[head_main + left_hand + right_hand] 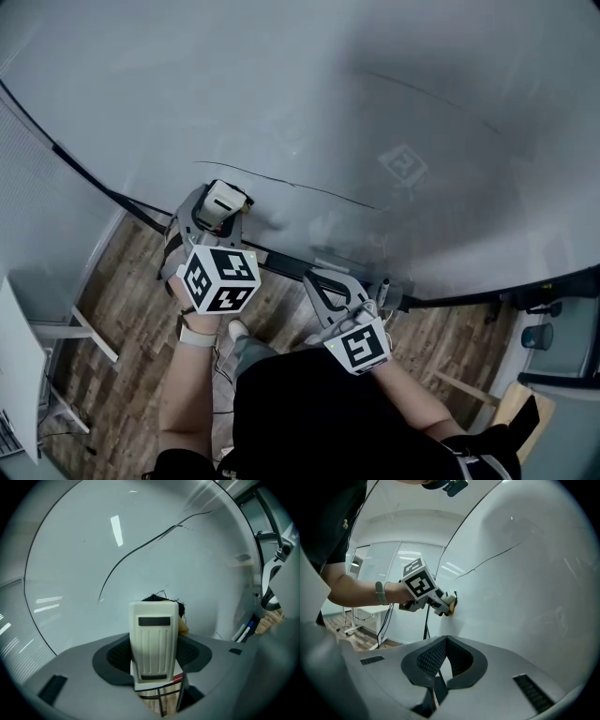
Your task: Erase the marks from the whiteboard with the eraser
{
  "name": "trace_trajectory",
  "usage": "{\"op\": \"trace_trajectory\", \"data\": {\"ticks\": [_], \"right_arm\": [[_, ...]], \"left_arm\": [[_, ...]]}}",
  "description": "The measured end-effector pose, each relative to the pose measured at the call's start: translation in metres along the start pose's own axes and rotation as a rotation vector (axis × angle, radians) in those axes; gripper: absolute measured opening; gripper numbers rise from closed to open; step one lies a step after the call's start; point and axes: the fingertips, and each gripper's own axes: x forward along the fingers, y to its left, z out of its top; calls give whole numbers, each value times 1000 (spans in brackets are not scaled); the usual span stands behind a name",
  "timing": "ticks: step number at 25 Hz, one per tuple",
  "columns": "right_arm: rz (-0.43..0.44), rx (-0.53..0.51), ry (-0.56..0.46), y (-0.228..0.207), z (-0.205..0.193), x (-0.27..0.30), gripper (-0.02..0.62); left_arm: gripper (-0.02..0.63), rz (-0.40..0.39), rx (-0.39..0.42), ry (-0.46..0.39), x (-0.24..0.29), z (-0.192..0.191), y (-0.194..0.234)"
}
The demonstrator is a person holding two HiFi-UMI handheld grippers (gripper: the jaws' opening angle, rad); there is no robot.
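Eraser (153, 641): cream plastic back faces the camera and the dark felt face is pressed to the board (309, 84). It is clamped between the jaws of the left gripper (157, 657), held by its sides. Loose black threads show at its far end.

Position: low on the board, just above the bottom rail. In the head view the eraser (223, 199) sits just below the left end of the line (291, 183), near it but not on it. The line (136, 550) runs up and to the right from there. A second, fainter line (427, 92) lies well apart, higher and to the right.

Right gripper (444, 654): jaws together with nothing between them, held low near the tray (398, 298), where a marker (244, 633) lies.

Risks (judgement):
- A sideways sweep at this height would pass under the line and leave it. The path must rise with the line.
- Pressure on the board could twist the eraser in the grip, since only its sides are held. Tilted felt wipes a thin strip or smears.
- The faint upper line is easy to overlook.
- The right gripper could knock the marker off if it swings.
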Motion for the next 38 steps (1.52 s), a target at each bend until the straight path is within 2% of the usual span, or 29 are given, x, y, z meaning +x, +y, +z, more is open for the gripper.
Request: {"op": "trace_trajectory", "data": {"ticks": [8, 12, 19, 25, 28, 34, 38], "right_arm": [[32, -6, -33, -2, 9, 1, 26], [48, -6, -43, 2, 18, 20, 26], [64, -15, -45, 18, 29, 42, 26], [54, -14, -23, 28, 37, 58, 26], [34, -9, -11, 28, 36, 59, 26], [-11, 13, 12, 17, 31, 59, 26], [-24, 43, 7, 12, 22, 56, 26]], "left_arm": [[264, -12, 36, -10, -14, 28, -16], [264, 47, 36, -60, -21, 27, 18], [264, 130, -70, -59, -30, -6, 95], [264, 120, -176, -89, -19, -20, 134], [264, 107, -179, -103, -16, -12, 136], [262, 133, -209, -96, -14, -10, 135], [261, 159, -179, -63, -11, -6, 128]]}}
